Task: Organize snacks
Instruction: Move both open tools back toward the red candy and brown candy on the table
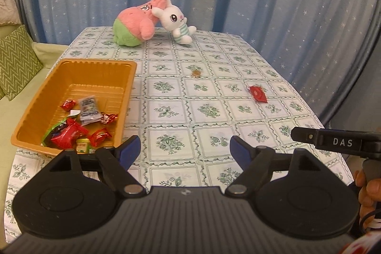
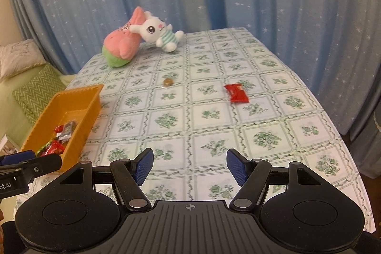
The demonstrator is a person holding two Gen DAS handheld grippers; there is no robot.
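Two snacks outstanding: a red packet (image 2: 236, 93) and a small brown candy (image 2: 167, 82), both lying loose on the tabletop (image 2: 262, 135), well apart from the tray.
Left gripper (image 1: 184, 149): fingers spread, nothing held, hovering just beside the tray's near corner.
Right gripper (image 2: 189, 164): fingers spread, nothing held, aimed up the tabletop toward the red packet.
Step judged in hand: the red packet is to be fetched by the right gripper.
Method advised: the packet is flat and slippery, so it should be approached low and pinched across its narrow width.
Orange tray (image 1: 78, 63): several red-wrapped sweets, one silver-grey sachet and a green-edged wrapper are contained, gathered at the near end; the far end is bare.
Bystanders: two plush toys (image 1: 152, 18) at the far edge, untouched.
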